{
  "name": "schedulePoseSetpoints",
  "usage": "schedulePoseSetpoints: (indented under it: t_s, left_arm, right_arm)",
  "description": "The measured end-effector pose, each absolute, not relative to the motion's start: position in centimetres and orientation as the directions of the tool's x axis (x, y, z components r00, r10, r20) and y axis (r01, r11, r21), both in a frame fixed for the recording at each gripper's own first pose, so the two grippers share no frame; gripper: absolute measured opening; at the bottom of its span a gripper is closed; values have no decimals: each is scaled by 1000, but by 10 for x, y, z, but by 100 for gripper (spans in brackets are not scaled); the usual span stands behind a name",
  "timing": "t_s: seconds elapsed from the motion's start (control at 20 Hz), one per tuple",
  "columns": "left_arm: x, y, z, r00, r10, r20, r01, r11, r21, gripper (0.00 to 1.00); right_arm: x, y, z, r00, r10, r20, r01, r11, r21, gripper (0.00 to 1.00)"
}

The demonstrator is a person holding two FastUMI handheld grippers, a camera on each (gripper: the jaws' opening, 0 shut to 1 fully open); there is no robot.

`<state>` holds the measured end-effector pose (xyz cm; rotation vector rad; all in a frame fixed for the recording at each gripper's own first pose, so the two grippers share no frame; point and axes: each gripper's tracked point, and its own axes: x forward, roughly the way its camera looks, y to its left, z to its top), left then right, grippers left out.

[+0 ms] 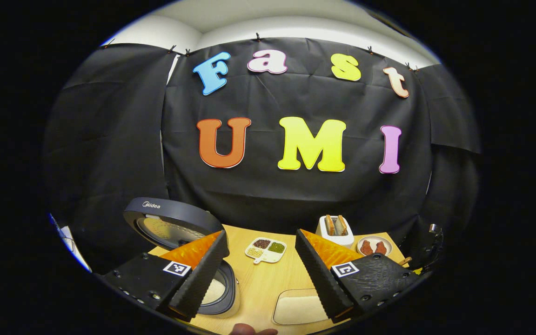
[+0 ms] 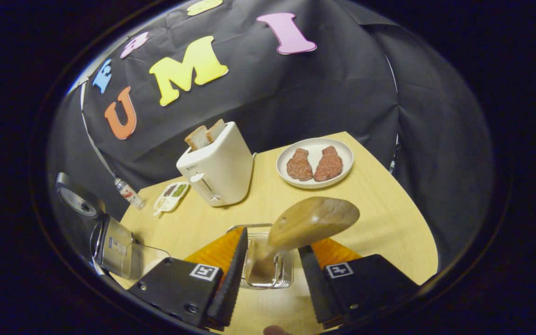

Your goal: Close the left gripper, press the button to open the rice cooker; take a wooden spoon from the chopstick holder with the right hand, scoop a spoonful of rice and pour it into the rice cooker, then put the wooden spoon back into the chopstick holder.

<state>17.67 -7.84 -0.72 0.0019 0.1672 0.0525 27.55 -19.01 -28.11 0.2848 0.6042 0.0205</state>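
Observation:
The rice cooker (image 1: 224,298) stands at the table's left with its lid (image 1: 170,225) swung up, and white rice shows in its pot. My left gripper (image 1: 261,234) hovers open above the table with nothing between its fingers. In the right gripper view the wooden spoon (image 2: 314,221) stands bowl-up in the clear chopstick holder (image 2: 283,274). My right gripper (image 2: 272,242) is open, its fingers on either side of the holder and apart from the spoon's handle. A shallow container of rice (image 1: 300,307) lies in front of the left gripper. The cooker (image 2: 114,246) is far left in the right gripper view.
A white toaster (image 2: 219,170) with bread slices stands at the back. Beside it are a plate (image 2: 345,170) with two pieces of meat, a small divided dish (image 1: 265,249) of grains and a small bottle (image 2: 128,193). Black cloth walls the table.

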Motion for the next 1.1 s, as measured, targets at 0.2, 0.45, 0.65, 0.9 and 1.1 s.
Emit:
schedulePoseSetpoints:
  t_s: [0.2,0.45,0.65,0.9,1.1]
  left_arm:
    - [170,-64,-3,986,53,-159,-54,999,1,95]
    - [148,-35,-3,987,53,-154,-56,998,-17,94]
    - [130,-15,-5,988,42,-146,-48,998,-35,95]
    - [111,14,-8,990,24,-138,-31,998,-49,95]
    - [92,47,-12,990,36,-137,-42,998,-41,94]
  right_arm:
    - [270,-185,-274,824,72,-562,97,959,266,33]
    - [265,-180,-244,838,24,-545,120,967,226,12]
    - [257,-161,-184,879,10,-477,98,975,200,11]
    - [232,-98,-118,917,70,-392,-14,989,144,11]
    - [209,-34,-117,899,156,-409,-100,983,155,11]
